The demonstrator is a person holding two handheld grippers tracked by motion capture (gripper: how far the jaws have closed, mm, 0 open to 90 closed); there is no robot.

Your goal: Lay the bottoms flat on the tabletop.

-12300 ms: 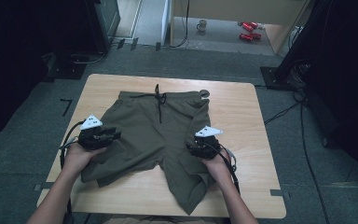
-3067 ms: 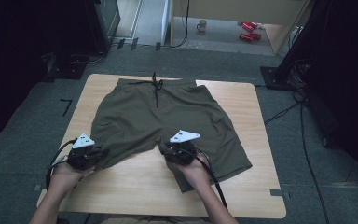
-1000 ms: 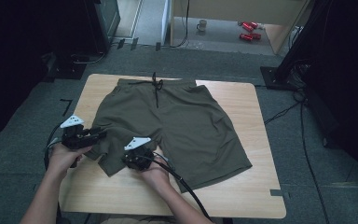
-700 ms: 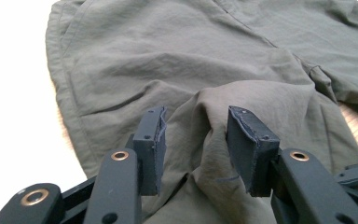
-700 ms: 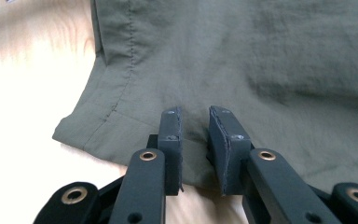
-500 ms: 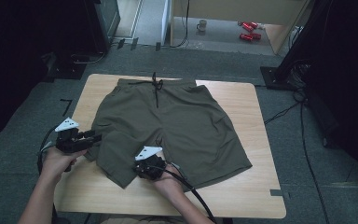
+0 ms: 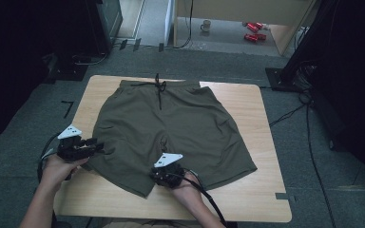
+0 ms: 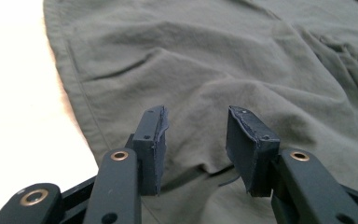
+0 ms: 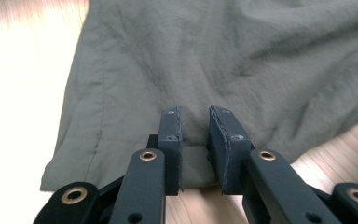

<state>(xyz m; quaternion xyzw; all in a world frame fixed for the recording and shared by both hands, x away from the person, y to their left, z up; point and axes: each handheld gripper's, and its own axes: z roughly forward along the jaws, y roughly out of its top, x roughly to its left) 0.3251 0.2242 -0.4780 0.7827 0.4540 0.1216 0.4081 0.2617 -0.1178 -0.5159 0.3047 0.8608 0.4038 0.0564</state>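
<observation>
One pair of olive shorts (image 7: 171, 128) is lying flat on the wooden table (image 7: 261, 190), with the waistband and its drawstring (image 7: 158, 88) at the far edge and the two legs pointing toward me, so the long axis is running from far to near. I am working on the leg at my left side. The left gripper (image 7: 96, 146) is sitting at the outer side seam of that leg, pointing inward across the cloth. In the left gripper view its jaws are standing about half open with the fabric rising in a small ridge between them, but the pads are not pressing on it, so I am judging that nothing is held there. The right gripper (image 7: 164, 178) is sitting at the near hem of the same leg, close to the crotch. In the right gripper view the hem is lying just under the jaw tips; the gap is narrow, and I cannot tell for sure if the pads are pinching the edge.

The cloth is lying forward of both grippers, so I am thinking the coming move depends on the right one, which is nearer to the hem. I am counting one table, one pair of shorts, two grippers.
</observation>
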